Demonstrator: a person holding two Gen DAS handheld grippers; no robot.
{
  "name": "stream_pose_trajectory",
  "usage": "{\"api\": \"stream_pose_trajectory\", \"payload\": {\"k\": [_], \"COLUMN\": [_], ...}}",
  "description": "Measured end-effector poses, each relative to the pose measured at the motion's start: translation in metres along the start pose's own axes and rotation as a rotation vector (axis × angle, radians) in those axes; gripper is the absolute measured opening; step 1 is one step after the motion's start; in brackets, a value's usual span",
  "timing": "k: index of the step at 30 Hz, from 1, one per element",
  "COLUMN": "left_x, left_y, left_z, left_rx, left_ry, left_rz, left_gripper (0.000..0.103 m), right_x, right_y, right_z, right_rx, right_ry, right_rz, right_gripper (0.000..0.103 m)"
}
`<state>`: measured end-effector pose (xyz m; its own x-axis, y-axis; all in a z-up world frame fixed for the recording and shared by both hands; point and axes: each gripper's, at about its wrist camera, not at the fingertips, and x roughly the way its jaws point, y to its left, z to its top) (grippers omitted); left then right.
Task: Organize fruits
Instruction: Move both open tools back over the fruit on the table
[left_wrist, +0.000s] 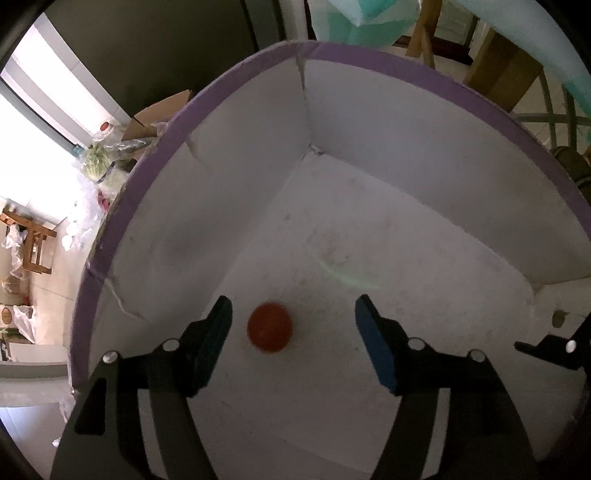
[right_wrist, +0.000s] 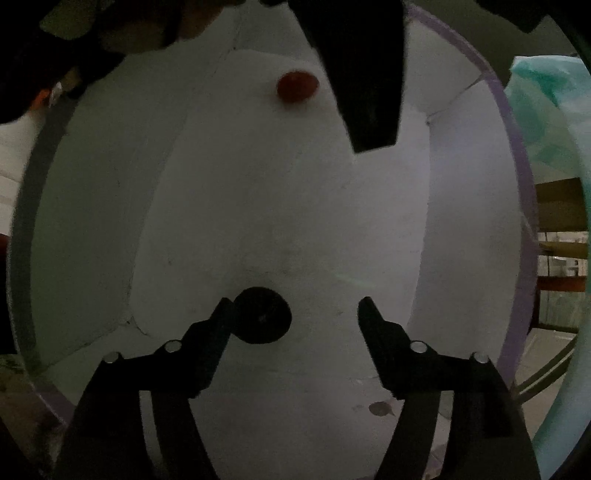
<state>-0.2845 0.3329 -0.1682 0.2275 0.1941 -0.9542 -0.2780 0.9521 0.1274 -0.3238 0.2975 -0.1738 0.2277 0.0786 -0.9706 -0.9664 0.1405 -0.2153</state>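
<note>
I look down into a white box with a purple rim (left_wrist: 369, 55). A small round red fruit (left_wrist: 269, 326) lies on its floor between the blue-padded fingers of my left gripper (left_wrist: 293, 302), which is open with a gap on both sides of the fruit. In the right wrist view, a dark round fruit (right_wrist: 263, 315) rests on the box (right_wrist: 517, 166) floor inside my open right gripper (right_wrist: 295, 302). It sits right against the left finger and well clear of the right one. The red fruit (right_wrist: 297, 86) shows at the far side, beside a dark finger (right_wrist: 369, 92) of the left gripper.
The box walls stand high around both grippers. A small brown spot (right_wrist: 378, 408) marks the floor near the right finger. Outside the box are cardboard boxes (left_wrist: 159, 114), plastic bags (left_wrist: 92, 162), a wooden stool (left_wrist: 33, 240) and teal foam (left_wrist: 354, 22).
</note>
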Motion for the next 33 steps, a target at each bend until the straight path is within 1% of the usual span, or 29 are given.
{"api": "stream_pose_trajectory", "payload": {"k": [1,3,4,5,7,8,9,11,12,13,14,15,16,17,18,19,20,21,24,25,26,28,29,30,32,33], "left_x": [-0.002,-0.018,-0.032,-0.05,-0.086,-0.115,-0.132,-0.171,-0.195,-0.205,-0.217,-0.229,-0.236,-0.241,-0.246,-0.246,-0.245,-0.242,-0.23,-0.225,-0.218,-0.206,-0.195,-0.19,-0.179,-0.173], "left_y": [0.001,0.005,0.007,0.01,0.013,0.012,0.01,0.0,-0.012,-0.021,-0.033,-0.051,-0.067,-0.078,-0.106,-0.127,-0.142,-0.168,-0.232,-0.253,-0.278,-0.304,-0.321,-0.33,-0.34,-0.342], "left_z": [0.0,0.001,0.001,0.002,0.003,0.005,0.006,0.015,0.026,0.031,0.038,0.048,0.058,0.067,0.077,0.09,0.099,0.113,0.15,0.162,0.177,0.195,0.212,0.221,0.237,0.245], "left_rx": [-0.004,-0.034,-0.055,-0.08,-0.114,-0.13,-0.137,-0.139,-0.138,-0.139,-0.14,-0.136,-0.131,-0.126,-0.112,-0.09,-0.068,-0.033,0.06,0.084,0.109,0.143,0.162,0.166,0.158,0.138], "left_ry": [-0.008,-0.069,-0.117,-0.186,-0.316,-0.409,-0.461,-0.566,-0.612,-0.628,-0.644,-0.662,-0.673,-0.672,-0.654,-0.633,-0.619,-0.604,-0.574,-0.564,-0.554,-0.538,-0.53,-0.526,-0.5,-0.474], "left_rz": [-0.001,-0.016,-0.032,-0.032,-0.017,-0.018,-0.024,-0.057,-0.091,-0.108,-0.131,-0.175,-0.222,-0.253,-0.289,-0.318,-0.338,-0.357,-0.372,-0.378,-0.39,-0.404,-0.409,-0.411,-0.428,-0.455], "left_gripper": [0.069,0.07,0.07,0.072,0.089,0.094,0.102,0.102,0.102,0.102,0.102,0.102,0.102,0.102,0.102,0.102,0.102,0.102,0.102,0.102,0.102,0.102,0.102,0.102,0.102,0.102], "right_x": [-0.009,-0.03,-0.048,-0.066,-0.108,-0.127,-0.144,-0.183,-0.197,-0.212,-0.223,-0.227,-0.231,-0.23,-0.231,-0.232,-0.228,-0.223,-0.205,-0.195,-0.184,-0.168,-0.162,-0.148,-0.134,-0.127], "right_y": [-0.002,-0.008,-0.013,-0.018,-0.034,-0.046,-0.057,-0.09,-0.103,-0.12,-0.14,-0.15,-0.172,-0.193,-0.209,-0.229,-0.239,-0.258,-0.298,-0.317,-0.323,-0.362,-0.378,-0.399,-0.428,-0.446], "right_z": [0.0,0.0,-0.005,-0.011,-0.023,-0.027,-0.036,-0.065,-0.079,-0.105,-0.132,-0.147,-0.178,-0.203,-0.224,-0.25,-0.267,-0.294,-0.363,-0.383,-0.391,-0.416,-0.425,-0.423,-0.43,-0.431], "right_rx": [0.01,0.043,0.065,0.082,0.125,0.153,0.189,0.301,0.358,0.442,0.532,0.579,0.681,0.745,0.799,0.881,0.938,1.019,1.184,1.245,1.276,1.346,1.375,1.386,1.419,1.435], "right_ry": [-0.027,-0.095,-0.153,-0.213,-0.35,-0.406,-0.458,-0.579,-0.626,-0.683,-0.734,-0.753,-0.774,-0.778,-0.776,-0.765,-0.75,-0.732,-0.711,-0.682,-0.657,-0.588,-0.563,-0.549,-0.513,-0.491], "right_rz": [0.006,0.033,0.057,0.07,0.075,0.071,0.064,0.014,-0.013,-0.044,-0.066,-0.075,-0.096,-0.112,-0.131,-0.171,-0.2,-0.225,-0.236,-0.26,-0.278,-0.31,-0.309,-0.3,-0.289,-0.282], "right_gripper": [0.069,0.069,0.069,0.069,0.069,0.07,0.07,0.07,0.074,0.079,0.081,0.084,0.088,0.088,0.088,0.088,0.088,0.088,0.088,0.088,0.088,0.088,0.088,0.088,0.088,0.088]}}
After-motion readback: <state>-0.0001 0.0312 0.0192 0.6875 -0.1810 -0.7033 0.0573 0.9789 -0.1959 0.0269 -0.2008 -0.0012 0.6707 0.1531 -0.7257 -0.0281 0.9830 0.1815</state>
